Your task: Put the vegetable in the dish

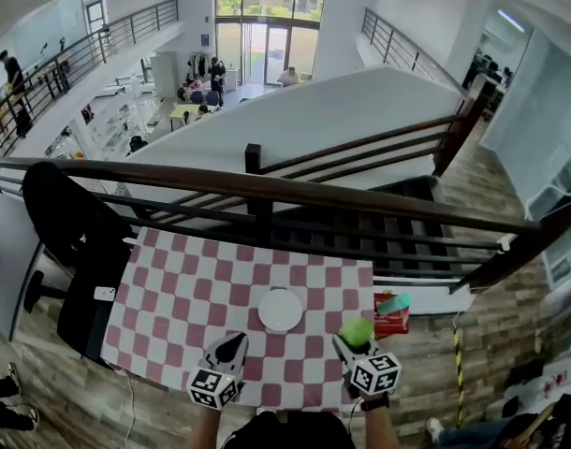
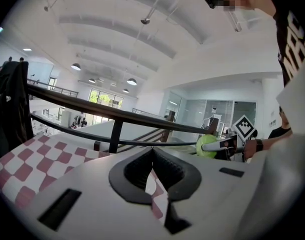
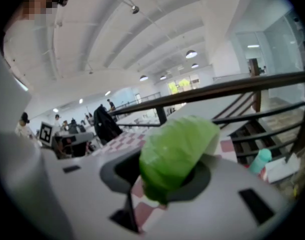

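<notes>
A white round dish [image 1: 281, 310] sits on the red-and-white checked table [image 1: 173, 297], near its front edge. My right gripper [image 1: 349, 341] hovers to the right of the dish, shut on a green leafy vegetable [image 1: 357, 330]. In the right gripper view the vegetable [image 3: 175, 154] fills the space between the jaws and sticks out forward. My left gripper [image 1: 233, 345] hangs to the left of the dish and nearer me; its jaws [image 2: 153, 155] are shut with nothing in them. The left gripper view also catches the vegetable [image 2: 207, 145] off to the right.
A red box [image 1: 390, 321] with a teal object [image 1: 393, 303] on it lies just past the table's right edge. A black chair with a dark jacket [image 1: 70, 237] stands at the left. A dark railing [image 1: 267, 190] runs behind the table, with a stairwell beyond.
</notes>
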A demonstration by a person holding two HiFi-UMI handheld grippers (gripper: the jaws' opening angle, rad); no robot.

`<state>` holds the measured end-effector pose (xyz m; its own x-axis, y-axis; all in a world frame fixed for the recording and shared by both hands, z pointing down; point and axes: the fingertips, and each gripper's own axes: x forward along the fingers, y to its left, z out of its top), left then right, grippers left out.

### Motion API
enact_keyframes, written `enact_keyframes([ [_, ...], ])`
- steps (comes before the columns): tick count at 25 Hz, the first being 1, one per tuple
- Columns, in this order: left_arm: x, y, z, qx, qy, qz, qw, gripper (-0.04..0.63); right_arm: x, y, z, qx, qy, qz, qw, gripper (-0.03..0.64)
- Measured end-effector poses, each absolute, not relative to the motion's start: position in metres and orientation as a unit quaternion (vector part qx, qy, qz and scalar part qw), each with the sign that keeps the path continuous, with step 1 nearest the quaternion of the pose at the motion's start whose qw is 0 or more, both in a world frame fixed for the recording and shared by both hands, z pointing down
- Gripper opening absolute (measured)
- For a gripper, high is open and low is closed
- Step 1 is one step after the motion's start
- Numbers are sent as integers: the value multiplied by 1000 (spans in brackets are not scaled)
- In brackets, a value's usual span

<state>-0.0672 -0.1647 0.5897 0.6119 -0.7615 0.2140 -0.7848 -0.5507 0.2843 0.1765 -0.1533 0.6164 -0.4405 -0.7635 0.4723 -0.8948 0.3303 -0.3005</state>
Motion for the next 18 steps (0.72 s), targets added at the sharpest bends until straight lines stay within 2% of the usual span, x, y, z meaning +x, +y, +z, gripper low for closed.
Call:
enact_keyframes([
  [3, -57, -174, 613, 882, -426, 56, 192, 20, 176, -171, 655, 485, -814, 280, 157, 144],
  [10, -28, -212, 670, 899, -377, 133, 180, 21, 139, -208, 714, 379, -843, 358, 131, 143],
  [14, -11, -234, 687, 917, -329, 150, 169, 37, 106, -217, 731, 321, -861, 363, 152, 143],
  [15, -4, -234, 691, 925, -302, 156, 170, 71, 98, -219, 734, 307, -865, 368, 150, 143],
  [18, 15, -235, 708, 942, -214, 203, 158, 289, 75, -226, 729, 232, -879, 407, 90, 143],
])
